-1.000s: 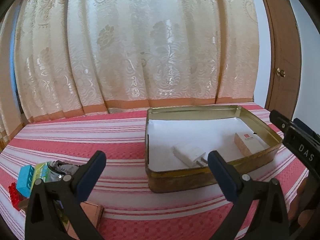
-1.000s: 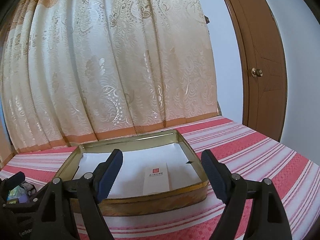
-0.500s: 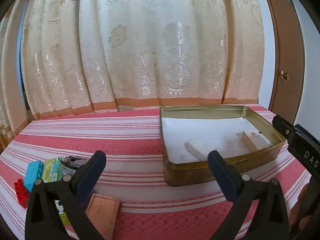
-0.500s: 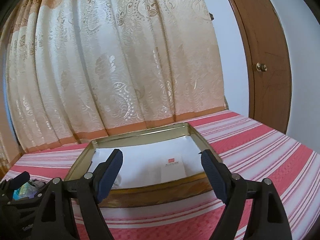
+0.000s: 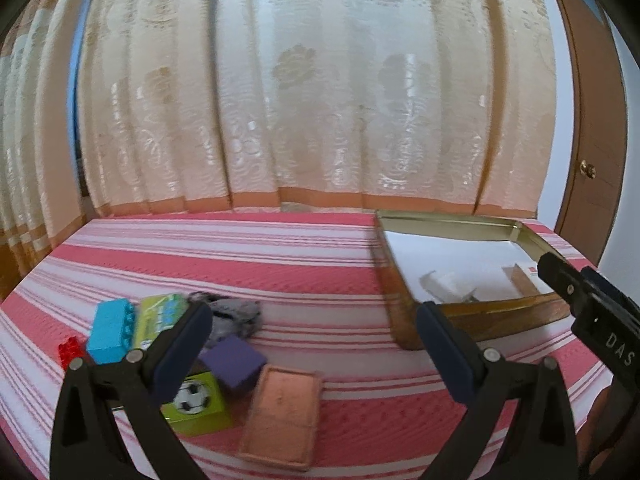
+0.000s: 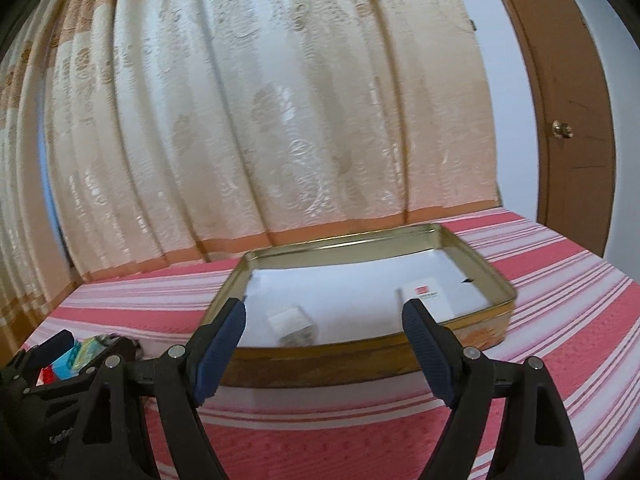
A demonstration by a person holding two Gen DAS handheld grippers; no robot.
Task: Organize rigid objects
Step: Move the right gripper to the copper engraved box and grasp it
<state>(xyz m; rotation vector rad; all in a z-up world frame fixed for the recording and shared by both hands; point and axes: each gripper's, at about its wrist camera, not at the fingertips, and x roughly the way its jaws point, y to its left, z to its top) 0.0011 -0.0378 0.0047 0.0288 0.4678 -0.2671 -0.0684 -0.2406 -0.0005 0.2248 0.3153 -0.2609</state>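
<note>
the loose things lie in a huddle on the striped bedspread [image 5: 304, 264], down at the left: a blue brick [image 5: 109, 330], a red brick [image 5: 70, 354], a green card packet [image 5: 158, 318], a purple block [image 5: 234, 362], a green cube with a football [image 5: 198, 400] and a flat copper-coloured tin [image 5: 282, 416]. the open gold tin [image 5: 404, 300] sits well apart to the right, already holding a white box [image 6: 430, 298] and a small white plug-like thing [image 6: 292, 322].

the left gripper [image 5: 312, 344] hangs over the heap with its jaws spread and nothing between them. the right gripper [image 6: 324, 344] faces the gold tin, jaws likewise spread and empty.

all of these look stiff and light. the blocks and cube should take a squeeze across flat opposite faces without slipping. the flat tin looks smoother and lies low, so i would take it across its short sides, near the rim.

the grey crumpled lump [image 5: 234, 314] behind the heap is too blurred to name. the red brick is half hidden by the left finger, and the cube's far side by the purple block.
</note>
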